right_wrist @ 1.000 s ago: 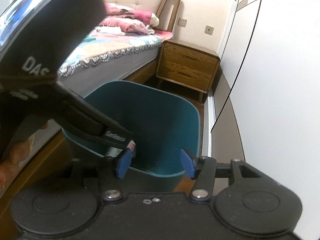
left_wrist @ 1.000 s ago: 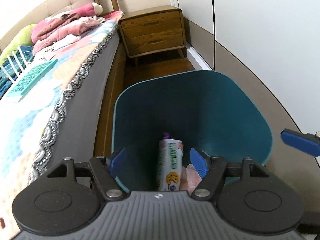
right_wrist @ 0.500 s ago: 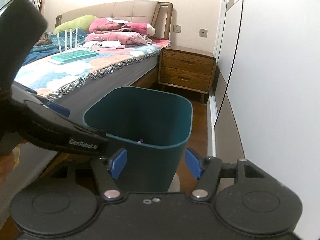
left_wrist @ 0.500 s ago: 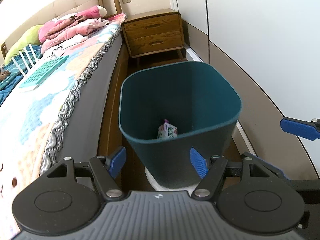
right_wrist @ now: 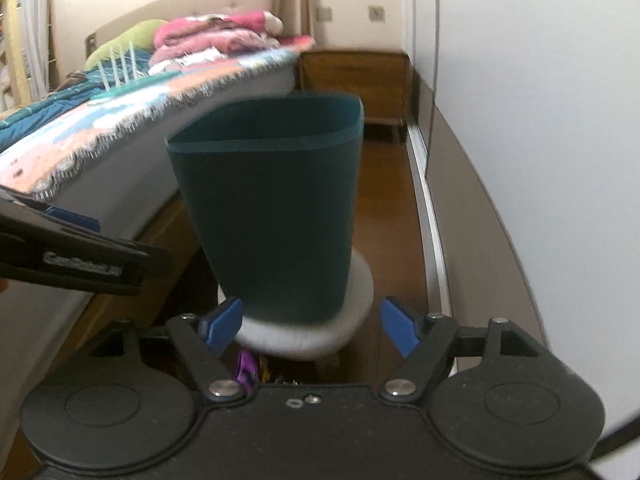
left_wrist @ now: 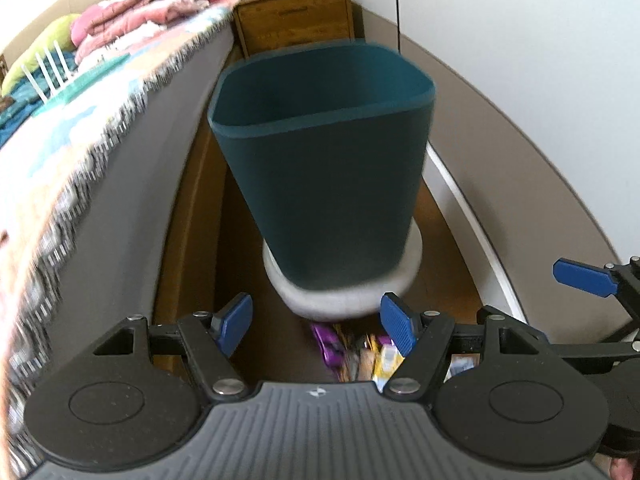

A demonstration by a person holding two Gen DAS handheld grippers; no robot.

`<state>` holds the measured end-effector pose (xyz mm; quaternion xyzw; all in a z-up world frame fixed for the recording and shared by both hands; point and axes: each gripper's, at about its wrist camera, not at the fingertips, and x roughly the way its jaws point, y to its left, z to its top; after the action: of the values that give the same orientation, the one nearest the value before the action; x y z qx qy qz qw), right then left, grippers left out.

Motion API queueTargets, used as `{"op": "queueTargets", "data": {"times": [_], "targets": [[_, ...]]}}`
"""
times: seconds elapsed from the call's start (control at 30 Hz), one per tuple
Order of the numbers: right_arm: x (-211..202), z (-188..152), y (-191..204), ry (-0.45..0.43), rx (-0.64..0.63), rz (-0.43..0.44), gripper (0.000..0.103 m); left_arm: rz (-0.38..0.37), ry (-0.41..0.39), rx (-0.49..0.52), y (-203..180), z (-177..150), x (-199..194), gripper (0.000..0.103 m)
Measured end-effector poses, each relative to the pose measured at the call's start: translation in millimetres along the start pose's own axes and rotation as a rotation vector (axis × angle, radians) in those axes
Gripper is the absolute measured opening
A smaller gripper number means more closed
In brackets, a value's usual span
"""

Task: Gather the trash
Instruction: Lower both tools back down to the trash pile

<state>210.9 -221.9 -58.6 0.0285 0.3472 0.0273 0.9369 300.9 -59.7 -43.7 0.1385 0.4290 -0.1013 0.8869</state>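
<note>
The bed (left_wrist: 100, 152) runs along the left. The teal bin (left_wrist: 324, 168) stands on a round white stool (left_wrist: 344, 296) beside it. Wrappers (left_wrist: 360, 352) lie on the floor below – blurred, half hidden, no words readable. The left gripper (left_wrist: 316, 328) tilts down, spread, empty. The right gripper (right_wrist: 312, 326) has just been opening – nothing between.

Right gripper (right_wrist: 312, 326): jaws have just been opening, nothing between them. Ahead, dark teal plastic waste bin (right_wrist: 268, 208) upright on round white stool (right_wrist: 352, 320). Purple wrapper (right_wrist: 246, 372) on floor below. Bed (right_wrist: 132, 120) beside.
</note>
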Motion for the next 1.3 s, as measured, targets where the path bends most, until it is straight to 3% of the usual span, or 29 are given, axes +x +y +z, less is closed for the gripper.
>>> {"op": "queueTargets", "data": {"times": [0.17, 0.3, 0.43, 0.57, 0.73, 0.97, 1.1, 1.2, 1.3], "targets": [[11.3, -45.7, -6.2, 0.064, -0.001, 0.008, 0.092, 0.008, 0.045, 0.0, -8.8, -35.9, 18.7, 0.07], [25.2, -79.9, -6.2, 0.135, -0.023, 0.011, 0.095, -0.005, 0.095, -0.004, -12.1, -61.8, 38.2, 0.076], [45.5, -124.8, -1.5, 0.229, -0.044, 0.031, 0.096, -0.016, 0.149, -0.014, -14.6, -88.0, 60.4, 0.076], [56.5, -148.5, -2.5, 0.266, -0.061, 0.033, 0.099, -0.012, 0.216, -0.015, -15.0, -113.7, 87.2, 0.076], [73.1, -181.9, -6.5, 0.35, -0.074, 0.078, 0.099, 0.0, 0.303, -0.003, -17.6, -144.1, 122.0, 0.076], [93.8, -233.1, 18.3, 0.555, -0.218, 0.16, 0.097, -0.07, 0.51, 0.089, -35.5, -208.8, 165.3, 0.076], [98.4, -250.7, 22.0, 0.617, -0.24, 0.187, 0.093, -0.121, 0.642, 0.117, -44.6, -249.3, 188.2, 0.076], [108.7, -271.6, 23.7, 0.696, -0.252, 0.208, 0.09, -0.123, 0.68, 0.134, -53.1, -274.5, 200.6, 0.076], [112.5, -279.2, 26.3, 0.719, -0.254, 0.211, 0.089, -0.127, 0.709, 0.139, -57.3, -290.0, 209.5, 0.076]]}}
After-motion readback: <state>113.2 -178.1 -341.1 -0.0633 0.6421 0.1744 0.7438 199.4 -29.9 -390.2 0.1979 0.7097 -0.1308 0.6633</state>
